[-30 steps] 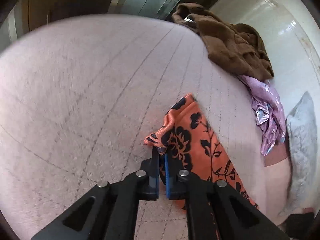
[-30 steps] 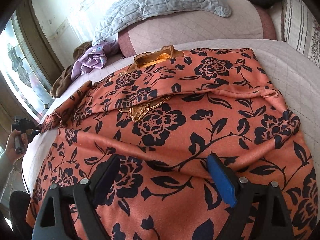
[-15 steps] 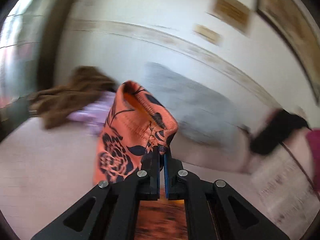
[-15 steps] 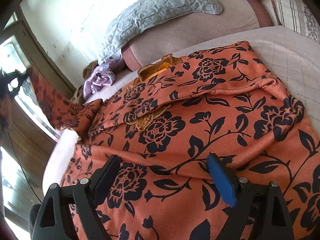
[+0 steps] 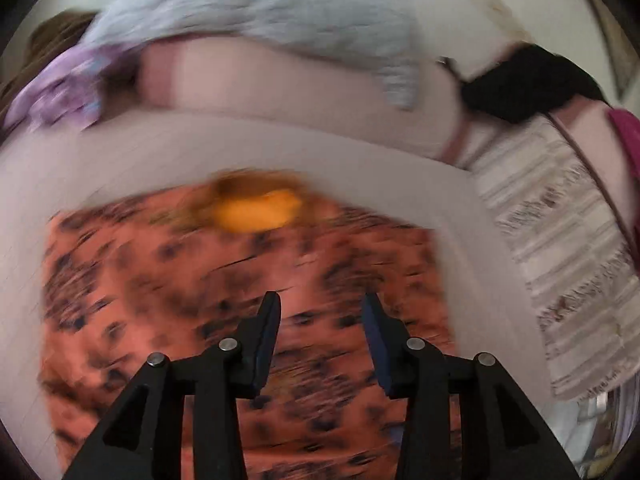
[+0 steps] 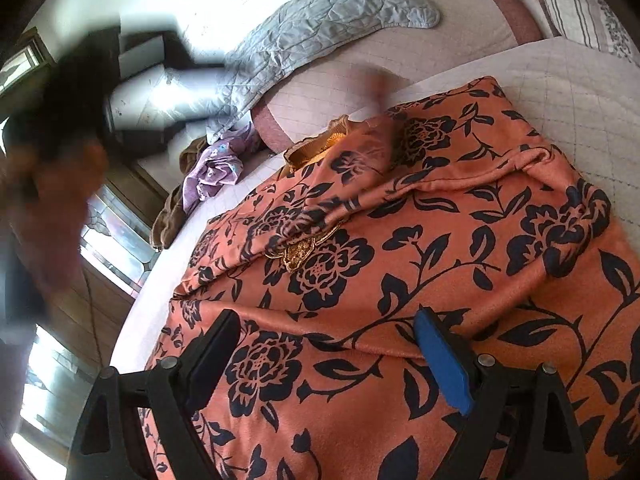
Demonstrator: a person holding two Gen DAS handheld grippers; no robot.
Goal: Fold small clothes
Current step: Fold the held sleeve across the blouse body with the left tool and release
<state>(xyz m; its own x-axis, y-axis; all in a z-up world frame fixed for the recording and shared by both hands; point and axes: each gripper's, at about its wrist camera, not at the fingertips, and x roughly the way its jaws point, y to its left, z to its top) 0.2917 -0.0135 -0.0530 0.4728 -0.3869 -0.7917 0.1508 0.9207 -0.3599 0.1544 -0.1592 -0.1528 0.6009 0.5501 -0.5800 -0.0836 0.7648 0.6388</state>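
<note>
Since a second ago the left sleeve of the orange floral garment [image 6: 420, 264] has gone from stretched out sideways on the bed [image 6: 568, 80] to folded in across the chest, and the left gripper [image 5: 320, 312] that carried it has swung over the cloth; its jaws are opening, with nothing between them in the blurred left wrist view. The right gripper [image 6: 324, 344] has barely shifted; its jaws stand wide apart above the lower front of the garment, gripping nothing.

The garment lies spread face up on the quilted bed, its gold-trimmed neckline [image 6: 316, 148] pointing toward the grey pillow [image 6: 328, 12]. The folded sleeve [image 6: 320, 208] sits just below the neckline, ending near the gold embroidered motif [image 6: 300, 252]. The far sleeve makes a ridge on the side of the neckline opposite the purple cloth [image 6: 216, 168].

The fabric looks thin, soft and light, with a slight sheen, so I judge it drapes limply and may slide. A pinch on a double-layered hem or cuff edge should hold better than a grab at the flat middle, which would only bunch it.
</note>
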